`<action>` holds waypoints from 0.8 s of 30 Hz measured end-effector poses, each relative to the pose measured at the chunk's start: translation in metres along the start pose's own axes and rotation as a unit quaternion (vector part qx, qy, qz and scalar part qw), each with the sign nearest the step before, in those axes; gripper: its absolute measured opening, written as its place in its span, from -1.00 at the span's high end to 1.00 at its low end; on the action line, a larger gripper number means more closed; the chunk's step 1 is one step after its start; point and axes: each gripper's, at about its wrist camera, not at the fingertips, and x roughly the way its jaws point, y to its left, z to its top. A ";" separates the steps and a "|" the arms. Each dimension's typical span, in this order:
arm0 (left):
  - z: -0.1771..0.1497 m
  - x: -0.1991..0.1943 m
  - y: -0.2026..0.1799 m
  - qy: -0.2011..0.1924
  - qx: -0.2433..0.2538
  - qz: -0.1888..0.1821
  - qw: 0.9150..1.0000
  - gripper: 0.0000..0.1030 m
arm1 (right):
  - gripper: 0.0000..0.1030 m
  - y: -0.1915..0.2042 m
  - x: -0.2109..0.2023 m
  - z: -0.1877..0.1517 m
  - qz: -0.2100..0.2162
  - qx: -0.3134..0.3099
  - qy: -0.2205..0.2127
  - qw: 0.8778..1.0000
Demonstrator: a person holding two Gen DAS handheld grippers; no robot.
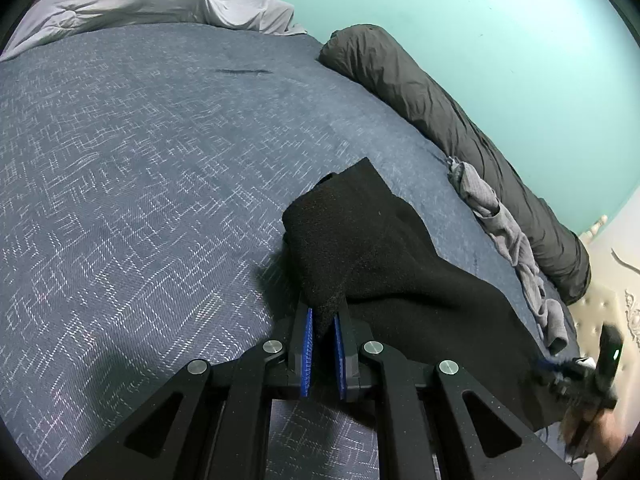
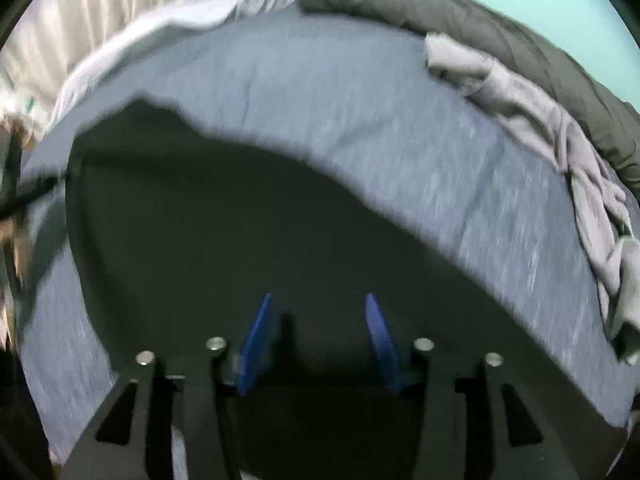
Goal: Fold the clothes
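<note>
Here we saw a blue bedspread (image 1: 140, 168) beneath a teal wall (image 1: 500, 40); the left gripper (image 1: 323, 320) pinched the black garment (image 1: 360, 248), while the right gripper (image 2: 318, 320), motion-blurred, gaped above it.

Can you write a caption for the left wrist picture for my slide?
The left gripper pinches a corner of the black garment on the blue bedspread, with gray clothes waiting nearby.

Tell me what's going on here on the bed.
A person with a gripper in each hand is folding a black garment on a bed with a blue patterned cover. The left gripper is shut on a bunched corner of it, lifted off the cover. The right gripper stands open over the black cloth, pinching nothing. A crumpled grey garment lies untouched beside a dark rolled blanket along the wall.
</note>
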 end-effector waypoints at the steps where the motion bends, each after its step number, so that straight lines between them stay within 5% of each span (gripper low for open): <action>1: 0.000 0.000 0.000 -0.001 0.000 0.000 1.000 0.81 | 0.01 -0.001 0.004 -0.007 -0.005 0.004 0.010 1.000; 5: -0.001 0.000 0.000 -0.001 0.000 0.002 1.000 0.81 | 0.04 -0.007 0.016 -0.024 -0.011 0.020 0.031 0.999; 8: -0.001 0.001 0.000 -0.001 0.002 0.002 1.000 0.81 | 0.57 -0.003 0.019 -0.028 -0.015 0.015 0.030 0.999; 11: 0.000 0.002 -0.001 -0.001 0.004 0.003 1.000 0.81 | 0.90 0.000 0.018 -0.028 -0.016 0.009 0.025 1.000; 24: -0.001 0.002 0.002 -0.001 -0.002 -0.002 1.000 0.81 | 0.95 -0.036 -0.023 -0.010 0.037 0.065 -0.036 0.997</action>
